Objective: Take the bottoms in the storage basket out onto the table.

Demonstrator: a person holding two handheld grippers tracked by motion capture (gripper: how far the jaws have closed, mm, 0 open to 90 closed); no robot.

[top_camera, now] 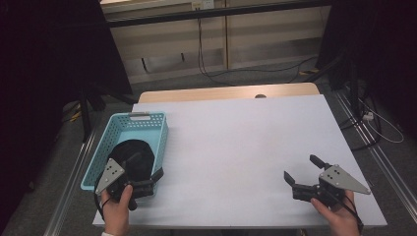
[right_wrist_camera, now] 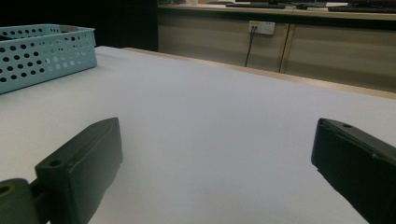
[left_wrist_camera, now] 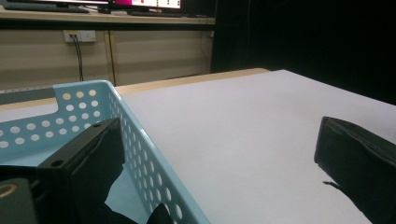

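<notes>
A white table [top_camera: 236, 147] seen from above in a dim room, with the light blue perforated basket [top_camera: 118, 135] as the landmark at the table's left edge. Left of the basket the room falls into near blackness, with a metal rail [top_camera: 74, 177] running along grey carpet. Inside the basket lies a black, rounded thing [top_camera: 130, 150]; what it is cannot be told. At the basket's near end a person's left hand holds the left gripper [top_camera: 140, 169], its jaws spread wide. In the left gripper view one jaw sits inside the basket over the black thing and the other hangs outside the basket wall above the bare table, so the gripper straddles the basket's right wall without pinching anything.

Right of the basket the tabletop is plain, smooth and white, with a strip of pale wood [top_camera: 226, 92] showing along its far edge. Beyond that strip stands a beige panelled wall [top_camera: 255, 34] with a socket and black cables [top_camera: 201, 54] trailing down to the floor.

Well to the right of the basket, near the table's front right corner, the person's right hand holds the right gripper [top_camera: 301, 169], jaws spread apart over bare table, holding nothing. Further right, more cables [top_camera: 378, 123] cross the carpet.
</notes>
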